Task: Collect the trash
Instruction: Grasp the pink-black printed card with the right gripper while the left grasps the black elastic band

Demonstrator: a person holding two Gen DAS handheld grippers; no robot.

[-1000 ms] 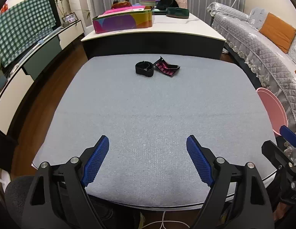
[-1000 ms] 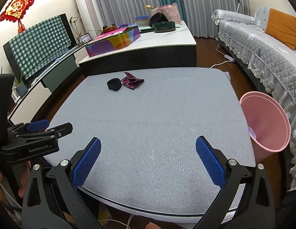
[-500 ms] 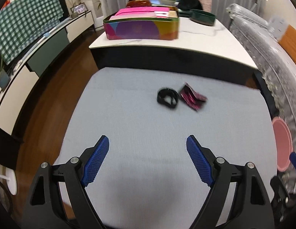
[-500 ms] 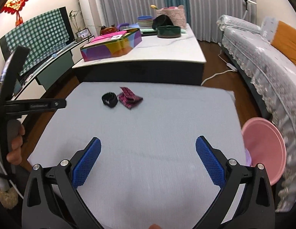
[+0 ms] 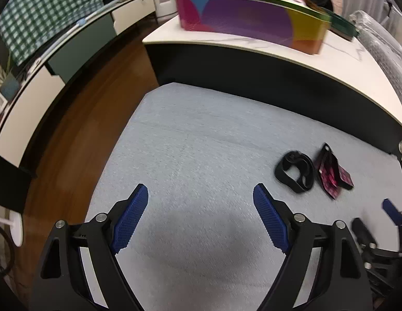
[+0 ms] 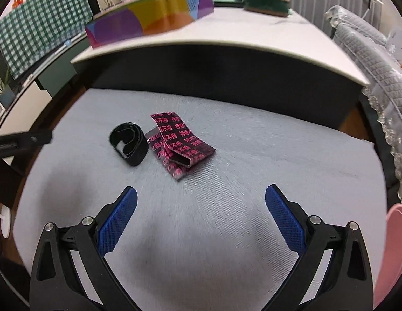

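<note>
Your left gripper is spread wide and holds nothing; it hangs over the grey mat that covers the table. Your right gripper is also spread wide and empty, above the same mat. The trash lies ahead of the right gripper and a little to its left: a dark wrapper with pink characters, folded and partly open, and just beside it on the left a black band curled into a loop. You cannot tell if the two are touching. From the left gripper, the band and the wrapper are to the right, well apart from its fingers. A pink bin shows at the right edge of the right view. Behind the mat stands a white table with a colourful box on it
</note>
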